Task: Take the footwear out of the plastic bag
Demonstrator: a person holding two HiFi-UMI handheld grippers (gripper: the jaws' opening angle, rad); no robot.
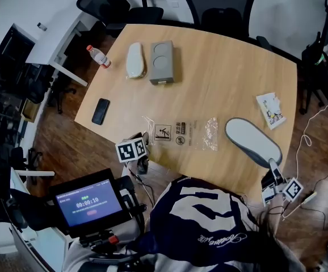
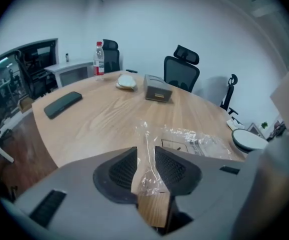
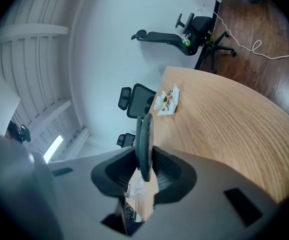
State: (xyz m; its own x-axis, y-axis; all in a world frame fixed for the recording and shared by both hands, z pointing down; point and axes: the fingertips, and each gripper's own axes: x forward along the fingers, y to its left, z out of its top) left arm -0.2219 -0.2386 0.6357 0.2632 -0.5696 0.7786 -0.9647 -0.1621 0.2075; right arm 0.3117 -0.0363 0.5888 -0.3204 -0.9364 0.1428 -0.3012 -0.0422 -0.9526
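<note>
A clear plastic bag [image 1: 188, 134] with printed labels lies flat and empty near the table's front edge. My left gripper [image 1: 143, 140] is at the bag's left corner. In the left gripper view its jaws [image 2: 145, 156] stand apart with a crumpled strip of the bag [image 2: 194, 139] running between them, and the pads do not press on it. A grey slipper [image 1: 252, 141] with a pale sole is out of the bag, over the table's right front. My right gripper [image 1: 273, 166] is shut on its near end. The right gripper view shows the slipper [image 3: 145, 144] edge-on between the pads.
At the far left of the table [image 1: 232, 72] lie a second pale slipper [image 1: 135, 60], a grey box [image 1: 163, 62] and a water bottle [image 1: 99, 56]. A black phone [image 1: 100, 111] is near the left edge, a small printed packet [image 1: 271, 110] at the right. Office chairs [image 1: 218, 4] ring the table.
</note>
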